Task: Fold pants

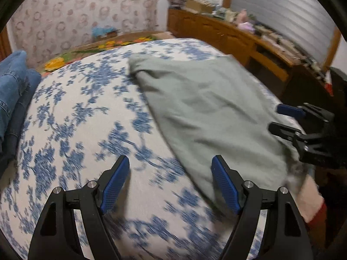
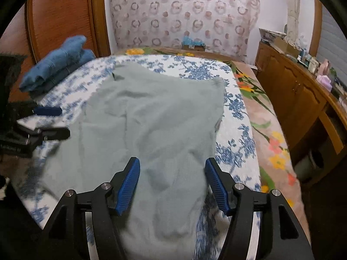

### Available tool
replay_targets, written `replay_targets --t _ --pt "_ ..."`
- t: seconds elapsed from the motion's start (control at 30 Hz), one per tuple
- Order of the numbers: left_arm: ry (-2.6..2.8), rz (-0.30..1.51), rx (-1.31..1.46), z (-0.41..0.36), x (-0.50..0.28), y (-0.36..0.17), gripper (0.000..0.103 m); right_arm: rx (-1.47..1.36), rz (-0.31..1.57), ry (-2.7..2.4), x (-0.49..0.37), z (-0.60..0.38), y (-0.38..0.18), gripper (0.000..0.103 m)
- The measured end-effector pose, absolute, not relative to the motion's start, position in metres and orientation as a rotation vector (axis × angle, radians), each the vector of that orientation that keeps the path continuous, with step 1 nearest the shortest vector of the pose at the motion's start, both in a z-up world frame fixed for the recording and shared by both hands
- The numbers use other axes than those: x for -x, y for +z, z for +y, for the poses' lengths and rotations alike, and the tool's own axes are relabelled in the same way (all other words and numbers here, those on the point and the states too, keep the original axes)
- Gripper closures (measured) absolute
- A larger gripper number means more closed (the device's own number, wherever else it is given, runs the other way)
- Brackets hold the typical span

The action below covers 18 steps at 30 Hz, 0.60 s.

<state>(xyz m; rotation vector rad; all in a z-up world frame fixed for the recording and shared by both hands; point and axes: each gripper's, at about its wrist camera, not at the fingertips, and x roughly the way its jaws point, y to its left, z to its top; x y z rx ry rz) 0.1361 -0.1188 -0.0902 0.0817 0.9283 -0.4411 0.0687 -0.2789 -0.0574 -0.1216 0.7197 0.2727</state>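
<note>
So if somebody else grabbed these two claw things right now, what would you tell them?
Left gripper: open, holding nothing, over the blue-flowered sheet beside the pants.
Right gripper: open, holding nothing, over the near end of the grey-green pants.
Pants lie spread on the sheet, wrinkled; whether they are folded yet is unclear.
Folded blue jeans sit at the far left corner.
Left: grip the pants and fold them.

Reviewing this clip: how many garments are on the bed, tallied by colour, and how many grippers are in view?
Grey-green cotton pants, spread out flat on the blue-and-white floral bedspread: 1
Blue denim jeans, folded, in a pile at the bed's edge: at least 2
Black two-finger grippers with blue pads, left and right, both open: 2
Total: at least 5
</note>
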Motion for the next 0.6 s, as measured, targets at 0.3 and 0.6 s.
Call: replay_targets --t 0.3,0.6 --pt "-0.543 0.913 -0.073 -0.131 -0.100 -0.081 0.036 0.056 0.717 0.263 -0.021 -0.309 -0.059 0.049" --pt "-0.575 0.956 -0.100 -0.142 -0.089 -0.097 0.047 0.018 0.728 0.269 -0.003 -0.311 -0.065 0.064"
